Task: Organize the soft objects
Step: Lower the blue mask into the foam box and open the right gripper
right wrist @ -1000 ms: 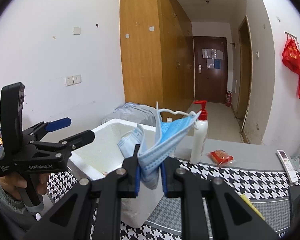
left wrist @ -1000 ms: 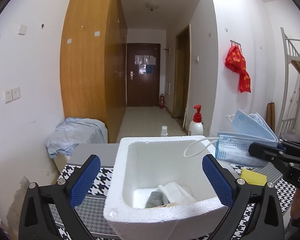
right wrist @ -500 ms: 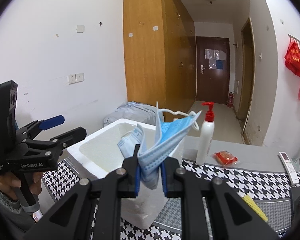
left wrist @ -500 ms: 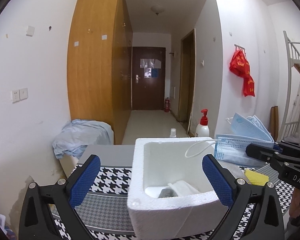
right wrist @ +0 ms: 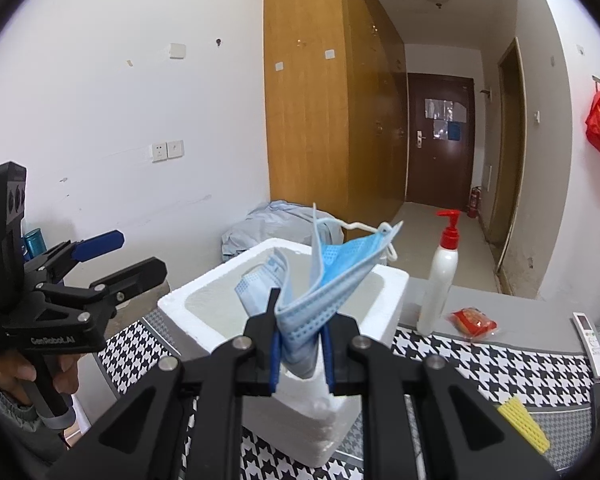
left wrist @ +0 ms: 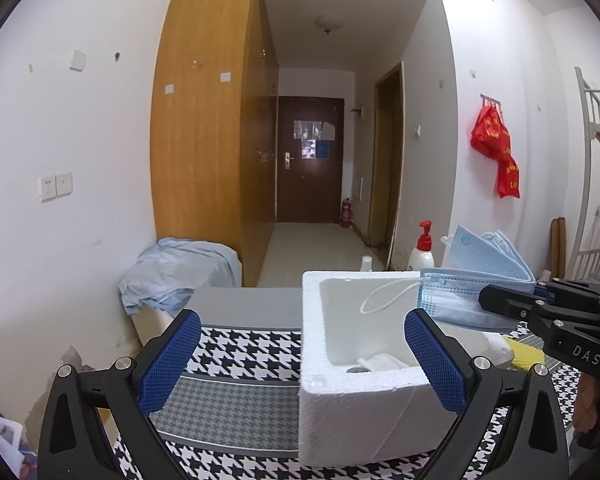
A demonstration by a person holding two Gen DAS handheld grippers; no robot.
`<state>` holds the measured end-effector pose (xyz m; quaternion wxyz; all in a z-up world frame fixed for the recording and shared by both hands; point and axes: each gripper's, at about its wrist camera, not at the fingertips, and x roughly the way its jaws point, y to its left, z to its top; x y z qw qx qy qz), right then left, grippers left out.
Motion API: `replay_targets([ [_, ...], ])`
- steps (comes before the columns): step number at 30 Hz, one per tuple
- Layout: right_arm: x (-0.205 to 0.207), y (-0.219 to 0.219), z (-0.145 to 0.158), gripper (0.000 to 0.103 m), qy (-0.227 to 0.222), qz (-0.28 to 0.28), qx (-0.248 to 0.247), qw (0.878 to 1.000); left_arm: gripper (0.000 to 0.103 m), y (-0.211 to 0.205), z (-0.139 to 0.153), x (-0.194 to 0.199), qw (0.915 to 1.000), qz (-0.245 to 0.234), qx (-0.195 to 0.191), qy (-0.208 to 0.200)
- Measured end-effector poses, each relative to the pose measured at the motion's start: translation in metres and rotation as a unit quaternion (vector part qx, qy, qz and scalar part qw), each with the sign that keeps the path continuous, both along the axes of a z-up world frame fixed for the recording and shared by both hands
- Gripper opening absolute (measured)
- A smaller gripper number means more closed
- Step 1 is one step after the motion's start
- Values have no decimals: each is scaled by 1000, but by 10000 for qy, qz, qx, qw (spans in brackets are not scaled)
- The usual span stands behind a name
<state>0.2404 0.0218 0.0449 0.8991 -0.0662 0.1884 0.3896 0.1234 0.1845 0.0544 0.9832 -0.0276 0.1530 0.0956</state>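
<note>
A bunch of blue face masks is pinched between the blue pads of my right gripper, which is shut on it. In the left wrist view the same masks hang over the right rim of a white foam box, a white ear loop dangling inside. The foam box holds a white cloth and something grey at its bottom. My left gripper is open with nothing between its pads, just in front of the box's left half; from the right wrist it shows at the left.
A houndstooth cloth covers the table. A white pump bottle, a red packet, a remote and a yellow sponge lie right of the box. A pale blue cloth heap sits by the wardrobe.
Both grippers have drawn back from the foam box, which looks smaller and has shifted right in the left wrist view. The masks stay clamped in the right gripper.
</note>
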Motion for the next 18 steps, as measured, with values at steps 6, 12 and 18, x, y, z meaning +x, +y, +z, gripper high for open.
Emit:
replay_targets([
  [6, 4, 10, -3, 20, 71, 15, -56, 10000, 102, 5, -2, -5, 10000, 73, -21, 26],
  [12, 9, 17, -5, 20, 157, 35, -91, 9998, 102, 10, -5, -6, 9999, 113, -51, 56],
  [18, 12, 23, -6, 20, 176, 68, -143, 9997, 102, 16, -7, -9, 9998, 155, -100, 77],
])
